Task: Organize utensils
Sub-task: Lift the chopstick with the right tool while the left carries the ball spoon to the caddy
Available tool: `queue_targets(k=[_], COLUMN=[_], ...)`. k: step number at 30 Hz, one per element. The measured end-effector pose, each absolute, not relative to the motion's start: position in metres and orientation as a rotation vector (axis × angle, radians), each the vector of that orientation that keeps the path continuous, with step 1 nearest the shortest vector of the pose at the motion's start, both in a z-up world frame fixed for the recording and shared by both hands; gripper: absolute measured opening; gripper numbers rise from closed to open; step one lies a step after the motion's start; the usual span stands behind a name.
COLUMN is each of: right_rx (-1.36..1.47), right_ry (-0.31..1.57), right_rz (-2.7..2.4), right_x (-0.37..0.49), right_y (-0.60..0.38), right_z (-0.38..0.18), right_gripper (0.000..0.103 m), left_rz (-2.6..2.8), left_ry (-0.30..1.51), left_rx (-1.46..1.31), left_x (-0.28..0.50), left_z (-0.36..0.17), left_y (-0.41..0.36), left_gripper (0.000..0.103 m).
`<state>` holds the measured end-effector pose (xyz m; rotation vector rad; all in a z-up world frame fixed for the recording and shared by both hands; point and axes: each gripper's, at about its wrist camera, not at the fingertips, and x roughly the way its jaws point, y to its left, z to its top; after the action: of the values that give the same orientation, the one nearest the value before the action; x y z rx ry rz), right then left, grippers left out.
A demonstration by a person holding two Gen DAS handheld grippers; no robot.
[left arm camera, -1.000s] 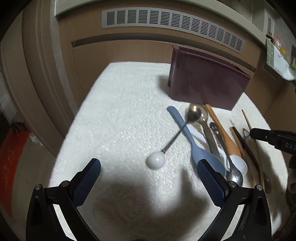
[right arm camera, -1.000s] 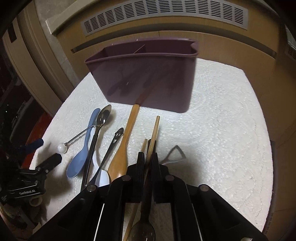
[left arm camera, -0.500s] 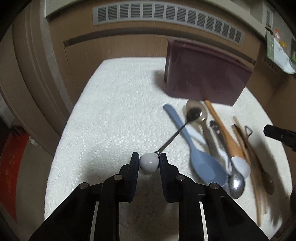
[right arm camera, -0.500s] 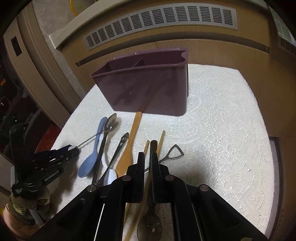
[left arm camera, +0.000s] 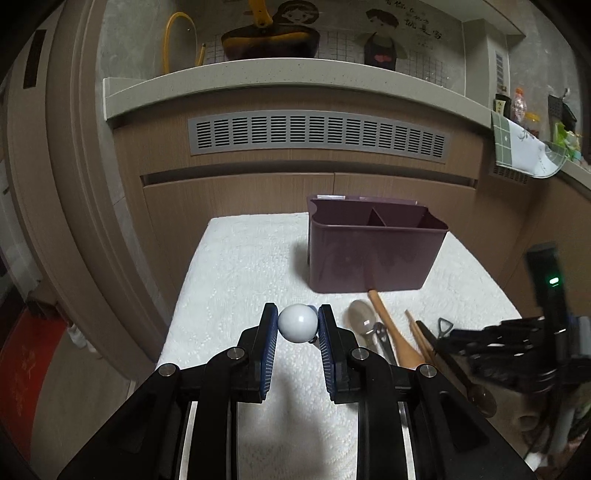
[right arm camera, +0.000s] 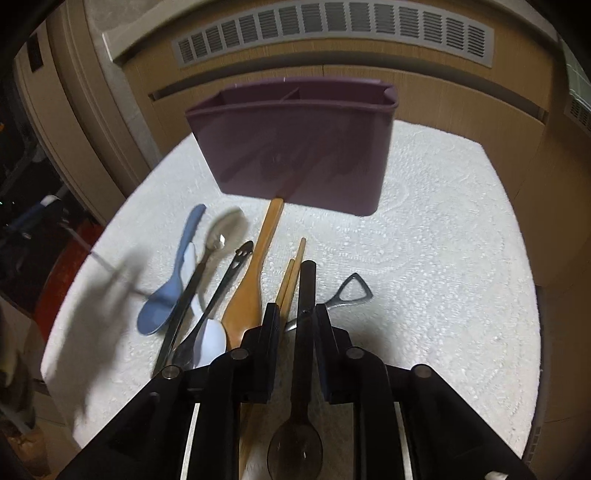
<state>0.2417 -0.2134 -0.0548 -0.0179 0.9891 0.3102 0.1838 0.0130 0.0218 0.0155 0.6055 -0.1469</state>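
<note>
Nearest in the left wrist view, the left gripper (left arm camera: pixel 297 325) has its jaws shut on a white ball (left arm camera: pixel 297 324). The ball sits between the two blue pads (left arm camera: pixel 271 343) and is lifted above the white cloth (left arm camera: pixel 240 266). A thin bit of metal pokes out just under the ball.

Close up in the right wrist view, the right gripper (right arm camera: pixel 295 321) has its jaws narrow, one on each side of a dark spoon (right arm camera: pixel 304 314). I cannot tell if the pads press on it. Its bowl lies near, under the gripper, and its handle points far.

Left of the dark spoon lie two chopsticks (right arm camera: pixel 291 275), then a wood spoon (right arm camera: pixel 255 273), a black spoon (right arm camera: pixel 225 280), a white spoon (right arm camera: pixel 212 339), a steel spoon (right arm camera: pixel 221 232) and a blue spoon (right arm camera: pixel 173 284). They rest side by side on the cloth, and some overlap. Just right of the dark spoon lies a small metal opener (right arm camera: pixel 351 293). Far left, a blurry thin rod (right arm camera: pixel 114 269) hangs in the air.

Farther back, a purple box (right arm camera: pixel 295 147) stands upright on the cloth. A wall inside splits it in two. The wood spoon's handle tip touches its near side. Behind the box is a brown cabinet with a grey vent (right arm camera: pixel 332 31).
</note>
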Motion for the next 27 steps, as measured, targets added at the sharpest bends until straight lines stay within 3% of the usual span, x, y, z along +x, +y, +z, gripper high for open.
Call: queue_targets(k=[8,16,27], right_rx=[-0.118,-0.085,0.044], right_ry=[1.005,1.038,0.848], right_rz=[0.281,0.352,0.386], right_x=[0.261,0.25,0.221], right_y=[-0.185,-0.21,-0.23], right_z=[-0.067,-0.077,-0.021], right_gripper=[0.018,0.008,0.004], left_rz=[-0.173,-0.178,-0.209], left_ry=[0.605,0.59,0.577], left_rx=[-0.008,-0.019,-0.016], left_x=[0.185,0.175,0.168], left_z=[0.023,0.03,0.041], left_y=[0.015,0.02,0.014], left_gripper=[0.023,0.023,0.023])
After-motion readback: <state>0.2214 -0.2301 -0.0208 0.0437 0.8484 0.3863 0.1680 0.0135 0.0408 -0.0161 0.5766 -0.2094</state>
